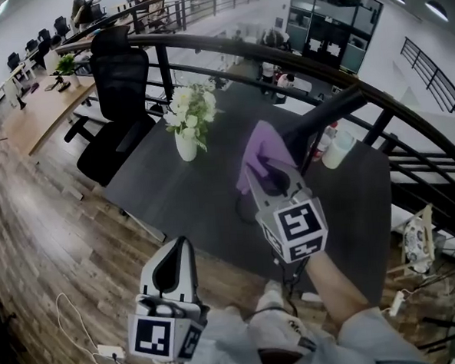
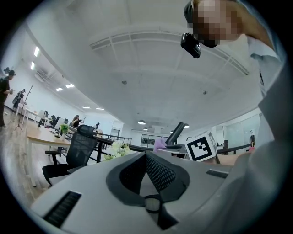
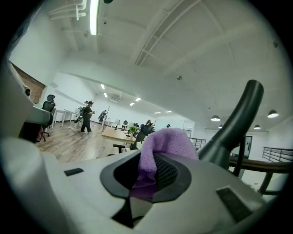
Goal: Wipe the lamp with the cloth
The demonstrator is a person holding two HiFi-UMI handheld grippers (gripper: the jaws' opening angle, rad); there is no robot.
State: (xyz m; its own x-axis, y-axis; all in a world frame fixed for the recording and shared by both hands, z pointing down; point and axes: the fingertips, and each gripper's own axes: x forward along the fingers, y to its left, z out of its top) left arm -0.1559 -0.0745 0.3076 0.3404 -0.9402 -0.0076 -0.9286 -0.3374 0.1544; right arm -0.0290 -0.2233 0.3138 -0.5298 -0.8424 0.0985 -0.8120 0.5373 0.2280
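Observation:
A purple cloth (image 1: 256,151) is pinched in my right gripper (image 1: 270,169), which is shut on it above the dark table (image 1: 182,199). The cloth's top touches or nearly touches the black slanted lamp arm (image 1: 323,116) just right of it. In the right gripper view the cloth (image 3: 167,139) bunches out of the right gripper (image 3: 153,167), with the lamp arm (image 3: 234,121) rising close on the right. My left gripper (image 1: 179,246) hangs low by the table's near edge, shut and empty. The left gripper view shows this left gripper (image 2: 146,157) with jaws together and the lamp arm (image 2: 176,133) far off.
A white vase of white flowers (image 1: 187,134) stands on the table left of the cloth. A pale cup (image 1: 337,149) sits behind the lamp. A black office chair (image 1: 118,95) is at the table's left end. A curved dark railing (image 1: 281,49) runs behind. Cables (image 1: 74,321) lie on the wood floor.

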